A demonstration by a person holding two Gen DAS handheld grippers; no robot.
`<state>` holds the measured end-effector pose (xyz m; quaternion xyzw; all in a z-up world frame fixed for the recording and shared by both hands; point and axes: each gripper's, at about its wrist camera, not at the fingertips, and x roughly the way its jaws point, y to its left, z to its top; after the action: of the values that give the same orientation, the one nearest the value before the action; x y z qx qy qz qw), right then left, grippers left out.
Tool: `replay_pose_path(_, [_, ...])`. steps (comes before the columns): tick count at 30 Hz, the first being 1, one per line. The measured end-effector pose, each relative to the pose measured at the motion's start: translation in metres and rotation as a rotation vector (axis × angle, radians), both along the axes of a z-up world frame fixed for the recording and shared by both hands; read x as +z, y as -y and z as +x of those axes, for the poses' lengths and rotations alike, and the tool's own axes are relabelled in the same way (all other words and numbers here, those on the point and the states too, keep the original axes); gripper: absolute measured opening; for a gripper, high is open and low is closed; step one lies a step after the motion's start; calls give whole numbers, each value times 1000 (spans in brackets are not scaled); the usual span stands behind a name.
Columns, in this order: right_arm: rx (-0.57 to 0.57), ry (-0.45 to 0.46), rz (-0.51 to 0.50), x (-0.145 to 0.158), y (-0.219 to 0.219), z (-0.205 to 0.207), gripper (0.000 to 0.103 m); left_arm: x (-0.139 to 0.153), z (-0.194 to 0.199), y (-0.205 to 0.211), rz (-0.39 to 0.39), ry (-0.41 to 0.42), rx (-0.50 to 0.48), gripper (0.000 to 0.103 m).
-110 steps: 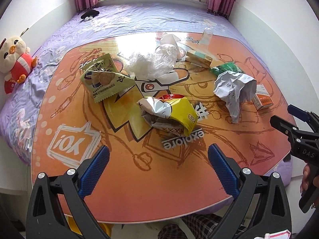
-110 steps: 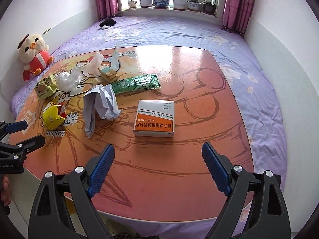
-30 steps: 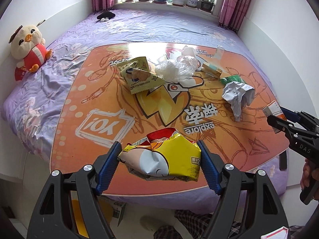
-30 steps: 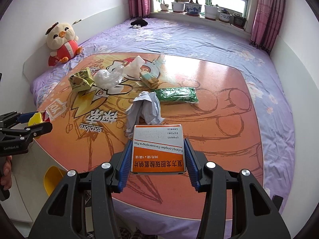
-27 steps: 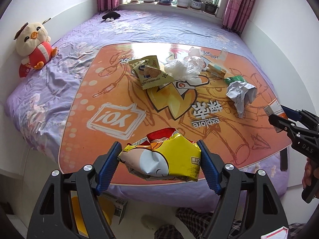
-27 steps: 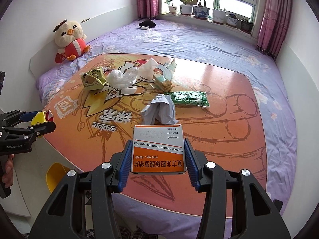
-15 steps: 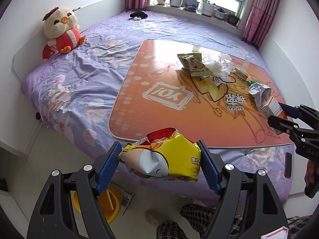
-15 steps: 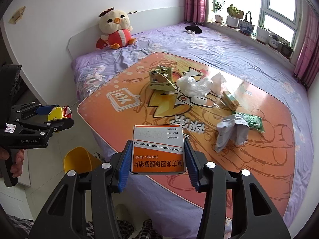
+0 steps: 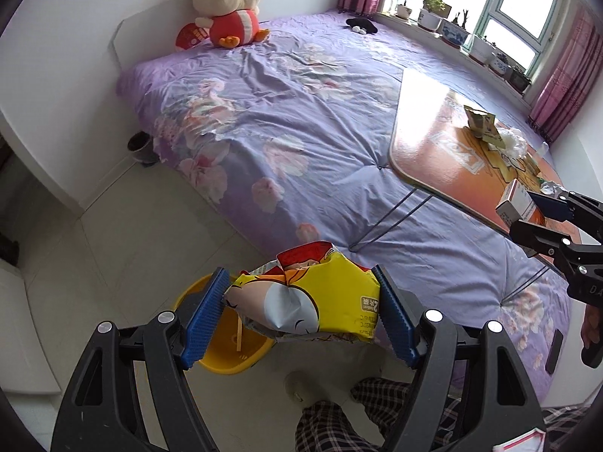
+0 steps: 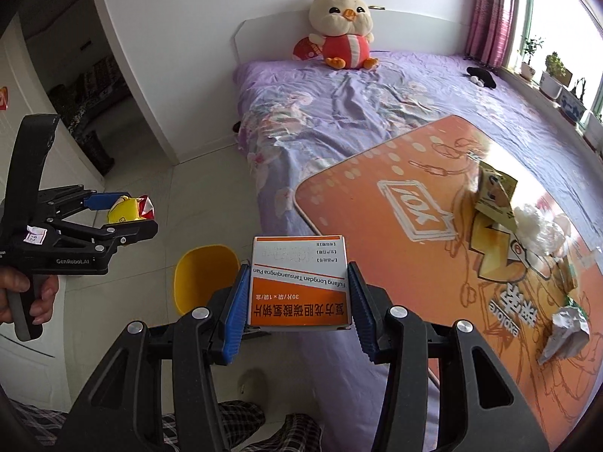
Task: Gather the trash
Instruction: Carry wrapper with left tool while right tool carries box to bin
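My left gripper point(image 9: 301, 312) is shut on a crumpled yellow snack bag point(image 9: 309, 301), held above the floor just over a yellow bin point(image 9: 230, 346). My right gripper point(image 10: 297, 312) is shut on a white and orange medicine box point(image 10: 299, 286), up in the air beside the same yellow bin point(image 10: 203, 275). The left gripper point(image 10: 117, 218) with the snack bag point(image 10: 130, 207) shows at the left of the right wrist view. The right gripper point(image 9: 546, 218) with the box point(image 9: 516, 199) shows at the right of the left wrist view. More trash lies on the orange table point(image 10: 377, 203): a green-yellow wrapper point(image 10: 493, 192), a clear plastic bag point(image 10: 539, 229), crumpled paper point(image 10: 565, 335).
The low orange table stands on a bed with a purple floral cover point(image 9: 282, 120). A plush chick point(image 9: 228, 7) sits by the white headboard. White tiled floor point(image 9: 113, 233) lies to the left, with a small dark bin point(image 9: 141, 147) by the bed. A person's plaid trouser legs point(image 9: 339, 414) are below.
Both grippers have swung left, away from the table and out over the floor, each still holding its item. The yellow bin now lies right below them.
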<state>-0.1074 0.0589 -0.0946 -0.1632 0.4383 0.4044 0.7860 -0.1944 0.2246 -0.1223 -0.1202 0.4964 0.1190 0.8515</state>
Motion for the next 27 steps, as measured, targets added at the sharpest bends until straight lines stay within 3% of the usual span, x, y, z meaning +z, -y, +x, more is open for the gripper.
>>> replay_pose_path(6, [166, -41, -14, -19, -67, -19, 51, -23, -41, -46, -20, -31, 116, 75])
replay_pose_path(11, [277, -100, -34, -52, -120, -31, 51, -57, -64, -79, -68, -69, 195, 75])
replay_pose_path(19, [450, -190, -119, -140, -192, -50, 51, -138, -73, -115, -127, -161, 259, 75])
replay_pose_path(27, [561, -274, -233, -240, -233, -60, 51, -221, -78, -147, -190, -240, 306, 75])
